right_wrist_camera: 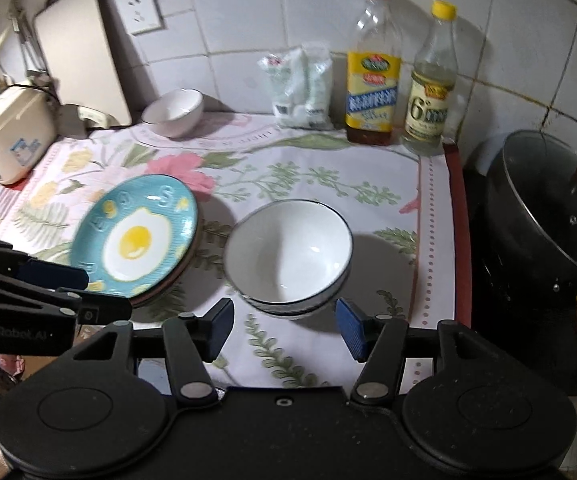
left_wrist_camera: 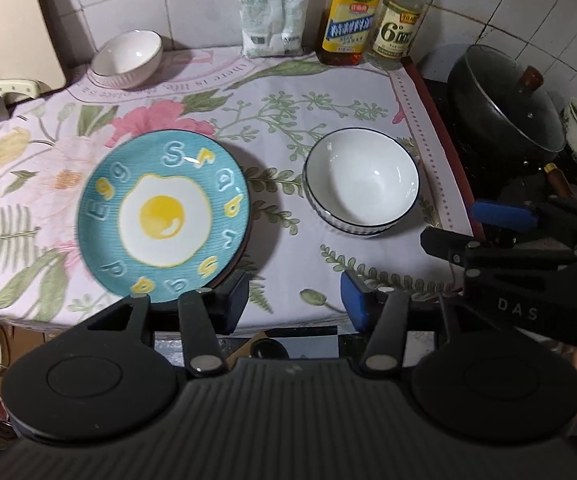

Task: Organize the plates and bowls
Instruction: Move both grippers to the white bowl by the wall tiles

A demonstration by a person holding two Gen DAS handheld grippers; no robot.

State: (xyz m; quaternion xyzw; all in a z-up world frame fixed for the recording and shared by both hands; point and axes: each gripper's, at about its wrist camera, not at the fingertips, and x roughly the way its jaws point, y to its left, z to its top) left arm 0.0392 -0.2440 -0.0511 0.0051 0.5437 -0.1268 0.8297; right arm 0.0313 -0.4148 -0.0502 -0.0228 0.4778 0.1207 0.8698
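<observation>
Left gripper (left_wrist_camera: 292, 300): jaws wide open, empty; egg-pattern plate (left_wrist_camera: 164, 216) ahead-left, atop another plate on the worktop. Right gripper (right_wrist_camera: 284, 330): jaws wide open, empty; stacked blue-rimmed bowls (right_wrist_camera: 288, 256) straight ahead, nearer this gripper. Ribbed bowl (right_wrist_camera: 173, 112) far back-left.

A yellow-labelled oil bottle (right_wrist_camera: 373, 76), a clear vinegar bottle (right_wrist_camera: 432, 84) and a white plastic bag (right_wrist_camera: 302, 88) stand by the tiled wall; right, a lidded black pot (right_wrist_camera: 548, 216).

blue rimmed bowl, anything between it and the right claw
Nothing visible. The right claw hangs open just in front of the blue rimmed bowl, with only bare tablecloth between them. The egg plate sits off to the left, clear of the path.
</observation>
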